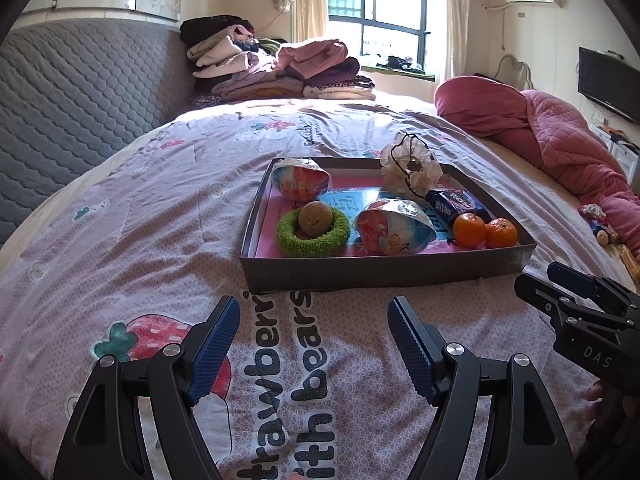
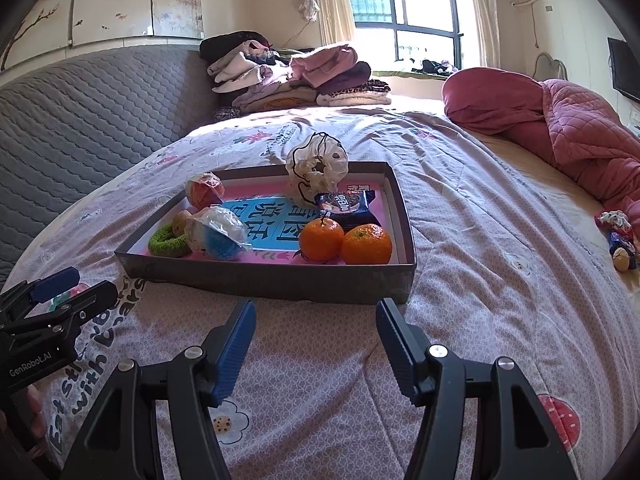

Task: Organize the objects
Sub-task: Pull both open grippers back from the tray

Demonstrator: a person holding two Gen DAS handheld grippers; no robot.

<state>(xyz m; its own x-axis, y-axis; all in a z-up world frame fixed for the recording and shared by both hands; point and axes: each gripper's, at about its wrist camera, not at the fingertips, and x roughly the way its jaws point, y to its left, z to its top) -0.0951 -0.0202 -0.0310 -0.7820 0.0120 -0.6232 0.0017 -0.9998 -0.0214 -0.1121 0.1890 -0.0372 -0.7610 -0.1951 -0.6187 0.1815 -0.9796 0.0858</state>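
Left claw (image 1: 314, 346) and right claw (image 2: 316, 344) both released, empty, over the bed (image 2: 460, 240); shallow box (image 2: 264, 278) holds two tangerines (image 2: 322, 239).

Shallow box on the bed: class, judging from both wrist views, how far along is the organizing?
Mostly done: the box already holds two tangerines, a blue snack packet, a green ring and wrapped eggs. In hand: nothing; left gripper and right gripper are open and empty. Left: a few small items on the bed's right edge.
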